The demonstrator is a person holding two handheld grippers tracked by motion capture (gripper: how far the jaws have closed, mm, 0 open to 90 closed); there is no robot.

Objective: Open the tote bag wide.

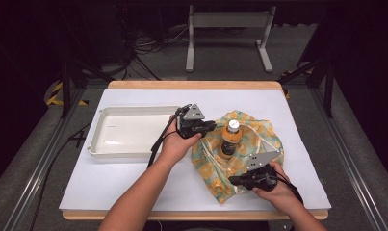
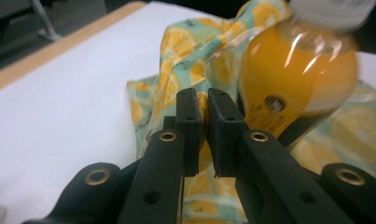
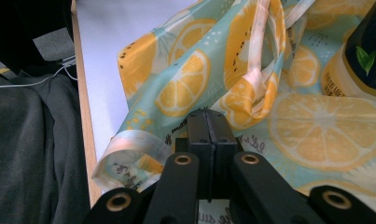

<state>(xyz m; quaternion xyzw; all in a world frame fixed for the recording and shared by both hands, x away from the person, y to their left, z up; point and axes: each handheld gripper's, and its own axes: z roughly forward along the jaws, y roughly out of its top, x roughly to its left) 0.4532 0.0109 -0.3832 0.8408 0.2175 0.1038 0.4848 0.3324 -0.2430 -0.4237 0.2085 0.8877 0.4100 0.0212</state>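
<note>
On the white-covered table [image 1: 134, 183], a cream tray [image 1: 129, 132] sits left of a lemon-print cloth bag [image 1: 252, 139] spread across the middle and right. An orange juice bottle [image 1: 229, 139] with a white cap stands on the bag, ringed by its folds. At the bag's left edge, just beside the bottle, the left gripper [image 2: 204, 109] has its jaws nearly together, pinching a raised fold of the fabric, as far as the blurred left gripper view shows. Toward the near edge, the right gripper [image 3: 209, 128] has its jaws pressed tight together on the bag's cloth, beside a pale handle strap [image 3: 129, 149].
</note>
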